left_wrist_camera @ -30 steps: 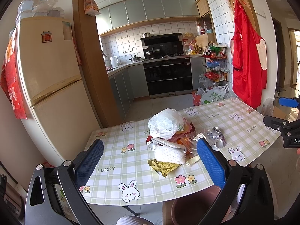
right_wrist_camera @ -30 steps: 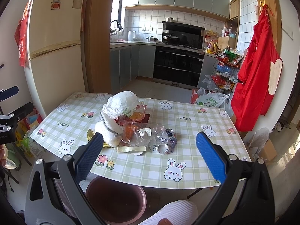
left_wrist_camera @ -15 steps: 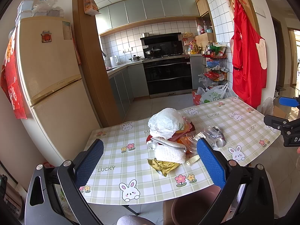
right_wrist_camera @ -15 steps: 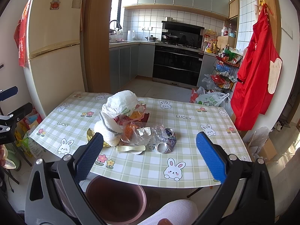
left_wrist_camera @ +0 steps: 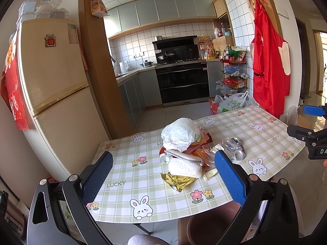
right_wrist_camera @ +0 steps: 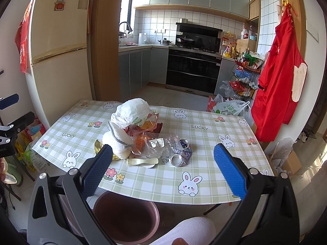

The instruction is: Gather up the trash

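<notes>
Kitchen; checked bunny-print tabletop (right_wrist_camera: pixel 204 143), mid-frame, carries heaped wrappers and crumpled white plastic bag (right_wrist_camera: pixel 130 110). Both tools, left tool (left_wrist_camera: pixel 163 178) and right tool (right_wrist_camera: pixel 163 172), spread, empty. Collecting not begun; next, pinch something, drop into brown round bin (right_wrist_camera: pixel 126 218) bottom centre.

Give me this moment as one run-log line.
left gripper: open, empty | right gripper: open, empty | trash pile with white plastic bag: untouched on checked table | brown round bin: below near edge
</notes>
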